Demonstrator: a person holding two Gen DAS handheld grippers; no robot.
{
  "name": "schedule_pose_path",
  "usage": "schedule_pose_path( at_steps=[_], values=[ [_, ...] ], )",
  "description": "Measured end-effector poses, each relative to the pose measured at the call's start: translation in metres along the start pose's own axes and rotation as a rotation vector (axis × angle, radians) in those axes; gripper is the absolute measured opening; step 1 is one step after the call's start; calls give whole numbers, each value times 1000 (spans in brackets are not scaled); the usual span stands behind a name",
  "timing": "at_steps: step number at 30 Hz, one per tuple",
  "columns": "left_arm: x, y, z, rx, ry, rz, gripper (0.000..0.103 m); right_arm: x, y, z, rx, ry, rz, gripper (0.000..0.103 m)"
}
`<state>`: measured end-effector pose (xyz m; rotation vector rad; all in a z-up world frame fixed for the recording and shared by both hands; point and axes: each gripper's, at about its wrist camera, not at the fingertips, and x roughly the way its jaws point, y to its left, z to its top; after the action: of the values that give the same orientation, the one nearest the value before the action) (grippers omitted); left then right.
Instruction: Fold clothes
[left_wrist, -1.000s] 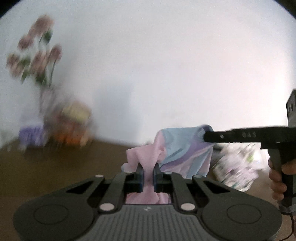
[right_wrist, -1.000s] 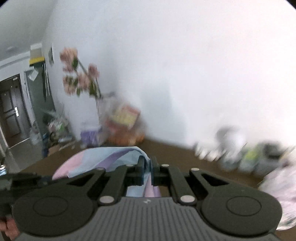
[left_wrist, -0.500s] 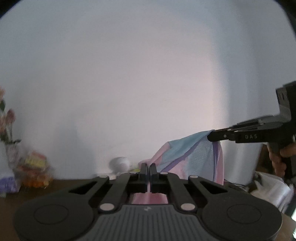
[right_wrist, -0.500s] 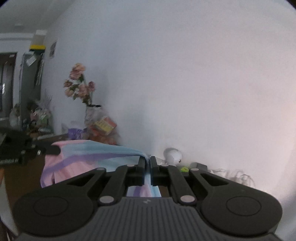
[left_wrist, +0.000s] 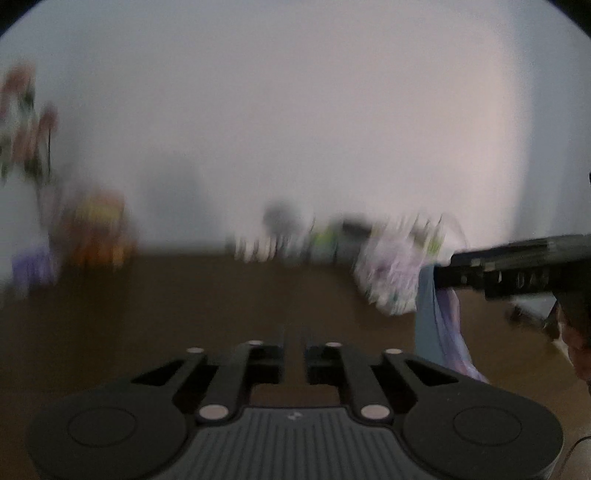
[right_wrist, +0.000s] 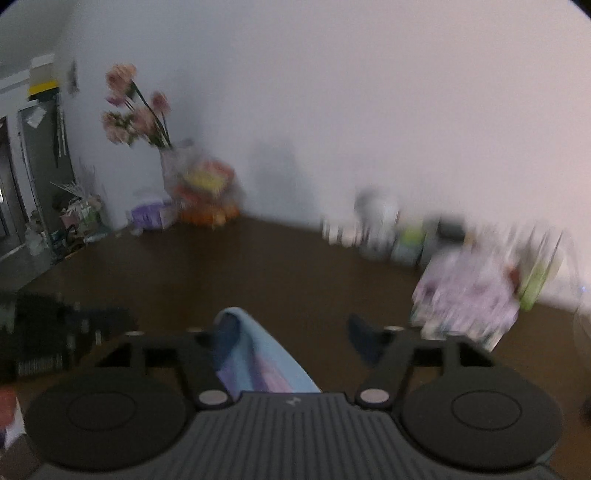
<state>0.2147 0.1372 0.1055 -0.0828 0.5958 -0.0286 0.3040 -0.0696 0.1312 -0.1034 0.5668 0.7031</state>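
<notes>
Right wrist view is blurred, but the garment (right_wrist: 266, 354) is clear enough: a soft cloth in pale blue, lilac and pink bands. It lies draped over the inner side of one dark finger (right_wrist: 223, 338) of the right gripper (right_wrist: 293, 336), and its lower part is cut off behind the gripper body. The jaws of this gripper stand wide apart and clamp nothing; the cloth only hangs on that finger.

From the left wrist view I see the same garment hanging down from the tip of the right gripper, over the right part of the brown desk (left_wrist: 166, 302). Whether its hem touches the desk I cannot tell, because the body of the left gripper (left_wrist: 294, 354) covers it. The left gripper's jaws are a little apart, with only bare desk in the narrow gap. A hand (left_wrist: 580, 350) holding the right gripper is cut by the frame edge.

Along the far edge of the desk, against a white wall, stand pink flowers (right_wrist: 136, 110), an orange and yellow package (right_wrist: 207, 192), a purple box (right_wrist: 151, 216) and a white rounded object (right_wrist: 373, 206), all smeared. Near the right edge lies a crumpled pile with a lilac print (right_wrist: 469, 302); its material I cannot make out.
</notes>
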Motion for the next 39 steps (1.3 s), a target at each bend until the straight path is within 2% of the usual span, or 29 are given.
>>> schedule_pose_path(
  at_steps=[1, 2, 3, 5, 6, 9, 12, 15, 17, 20, 24, 26, 27, 28, 29, 30, 31, 32, 35, 39],
  values=[
    [5, 5, -9, -2, 26, -15, 39, 7, -5, -5, 18, 25, 14, 77],
    [10, 10, -18, -2, 48, -29, 59, 15, -10, -11, 36, 49, 28, 81],
    [10, 10, -25, 4, 57, -44, 71, 22, -15, -16, 53, 74, 42, 85],
    [7, 8, -38, 17, 68, -75, 79, 16, -25, -26, 52, 82, 53, 92],
    [8, 4, -44, 24, 77, -104, 83, 11, -34, -32, 52, 91, 52, 102],
    [11, -16, -54, 43, 111, -237, 85, -10, -57, -52, 44, 105, 24, 102],
    [14, -55, -66, 116, 135, -363, 87, -19, -78, -83, 24, 159, -77, 102],
    [18, -101, -75, 201, 159, -434, 87, -28, -98, -114, 4, 213, -178, 101],
    [26, -126, -82, 246, 174, -463, 87, -25, -108, -132, 20, 238, -192, 98],
    [32, -156, -94, 297, 186, -452, 87, -18, -115, -149, 28, 239, -197, 91],
    [44, -183, -106, 360, 203, -337, 86, -4, -119, -158, 47, 233, -174, 81],
    [49, -190, -110, 379, 204, -281, 81, 3, -118, -160, 45, 240, -170, 72],
    [52, -190, -112, 379, 206, -272, 67, 4, -117, -162, 47, 245, -157, 63],
    [57, -188, -113, 366, 214, -268, 58, 5, -117, -163, 50, 249, -145, 51],
    [60, -183, -111, 343, 220, -270, 41, 6, -116, -165, 56, 254, -127, 45],
    [64, -178, -109, 318, 225, -274, 24, 5, -116, -165, 60, 252, -117, 31],
    [64, -169, -107, 288, 224, -283, 16, 4, -115, -166, 63, 250, -107, 13],
    [63, -160, -104, 256, 221, -294, 11, 2, -116, -166, 70, 250, -101, 6],
    [53, -133, -94, 190, 189, -296, 8, -9, -115, -166, 74, 225, -89, 5],
    [32, -87, -77, 116, 110, -235, 7, -37, -111, -154, 80, 131, -118, 4]
  ],
)
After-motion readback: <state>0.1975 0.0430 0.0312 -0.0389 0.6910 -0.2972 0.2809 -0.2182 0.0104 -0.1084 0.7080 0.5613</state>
